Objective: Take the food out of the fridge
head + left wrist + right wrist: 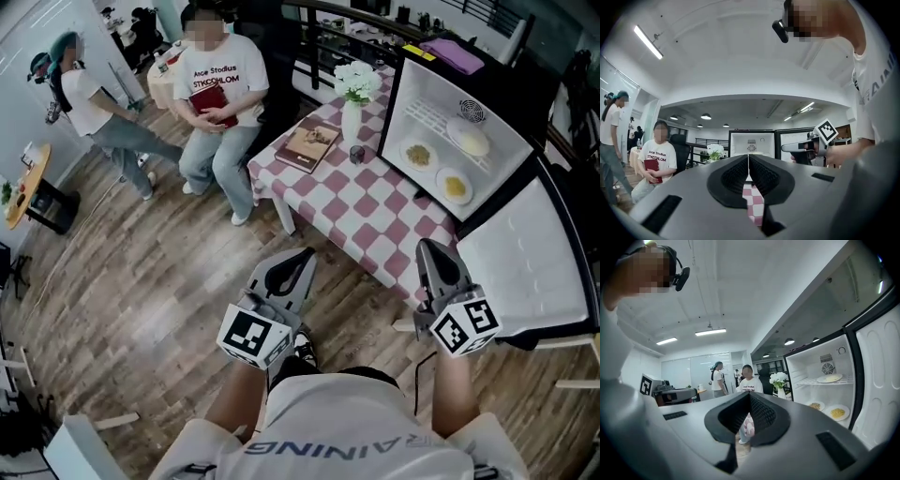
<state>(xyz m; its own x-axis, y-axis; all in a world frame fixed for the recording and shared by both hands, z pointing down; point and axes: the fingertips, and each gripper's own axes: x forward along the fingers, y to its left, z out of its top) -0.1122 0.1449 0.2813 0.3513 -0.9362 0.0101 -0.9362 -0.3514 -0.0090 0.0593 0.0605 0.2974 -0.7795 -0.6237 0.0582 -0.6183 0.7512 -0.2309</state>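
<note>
Nothing is out yet: the fridge [427,89] stands open with three plates of food [455,186] inside, one on the wire shelf [433,117], while the left hand-held gripper [302,258] and right hand-held gripper [429,251], both pressed together and empty, hang short of it by the checkered bench [375,211].

The person wears a white short-sleeved T-shirt [356,427] with grey capital letters across it, at six o'clock in the head view, and a black camera [780,29] on the head. The left tongs [302,255] and right tongs [433,247] are grey with black ribbed pads. Each carries a white cube with black square markers: the left cube [253,336] and the right cube [466,326].
</note>
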